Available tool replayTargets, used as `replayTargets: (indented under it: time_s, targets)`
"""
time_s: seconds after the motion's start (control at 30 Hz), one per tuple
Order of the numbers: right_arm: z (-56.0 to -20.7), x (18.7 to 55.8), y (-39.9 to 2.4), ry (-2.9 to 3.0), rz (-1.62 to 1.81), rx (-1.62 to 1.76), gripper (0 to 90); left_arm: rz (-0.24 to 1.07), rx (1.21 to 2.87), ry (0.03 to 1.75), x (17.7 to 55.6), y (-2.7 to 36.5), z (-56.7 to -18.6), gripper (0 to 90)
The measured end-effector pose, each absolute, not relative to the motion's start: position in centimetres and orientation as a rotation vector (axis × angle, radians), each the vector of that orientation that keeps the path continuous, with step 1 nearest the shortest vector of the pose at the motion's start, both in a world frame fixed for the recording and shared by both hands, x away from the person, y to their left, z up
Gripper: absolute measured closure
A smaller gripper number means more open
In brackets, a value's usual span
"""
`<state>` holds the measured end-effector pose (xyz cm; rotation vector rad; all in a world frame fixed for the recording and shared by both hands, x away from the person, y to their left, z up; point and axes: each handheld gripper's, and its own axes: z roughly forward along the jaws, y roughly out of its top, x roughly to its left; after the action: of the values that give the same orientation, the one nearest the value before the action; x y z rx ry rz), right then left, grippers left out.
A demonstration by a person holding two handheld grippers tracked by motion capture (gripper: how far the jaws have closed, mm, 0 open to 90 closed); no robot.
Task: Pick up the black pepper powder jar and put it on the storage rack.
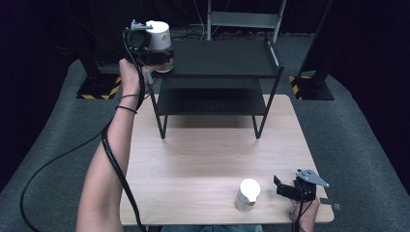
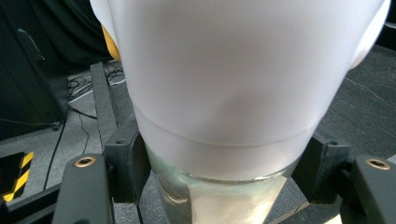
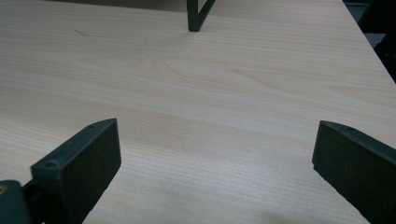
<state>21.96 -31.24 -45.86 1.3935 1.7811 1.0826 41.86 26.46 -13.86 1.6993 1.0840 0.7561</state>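
Observation:
A jar [image 1: 158,35] with a tall white cap and a clear glass base is at the front left corner of the black shelf's top board [image 1: 222,58]. My left gripper [image 1: 163,59] is shut on it low down. In the left gripper view the jar [image 2: 233,84] stands close up and the pads [image 2: 127,163] press on both sides where cap meets glass. Whether the base rests on the board I cannot tell. A second white-capped jar [image 1: 247,194] stands upright on the table [image 1: 203,159] near the front. Just right of it my right gripper [image 1: 283,186] lies on the table, open and empty [image 3: 215,154].
The black two-level shelf stands at the table's far end, and one of its legs [image 3: 196,16] rises ahead of the right gripper. A cable [image 1: 113,164] trails from the left gripper along the forearm. Dark stands with yellow-black feet [image 1: 99,89] flank the shelf on the floor.

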Motion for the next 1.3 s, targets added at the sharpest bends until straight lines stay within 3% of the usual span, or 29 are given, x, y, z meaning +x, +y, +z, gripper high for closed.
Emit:
replayTargets:
  time_s: [0.6,0.8,0.97,1.3]
  targets:
    - [-45.9,22.0,-31.2,1.784,1.083,1.391,0.2,0.779,1.748,1.104,41.8,25.7,-12.9,29.0]
    - [-45.9,22.0,-31.2,1.782,1.083,1.392,0.2,0.776,1.817,1.126,41.4,25.7,-11.8,11.4]
    - [-45.8,22.0,-31.2,1.783,1.081,1.392,0.2,0.779,1.899,1.125,40.6,25.4,-10.9,3.4]
    - [-45.8,22.0,-31.1,1.784,1.077,1.394,0.2,0.799,2.069,0.996,36.6,24.9,-12.5,0.0]
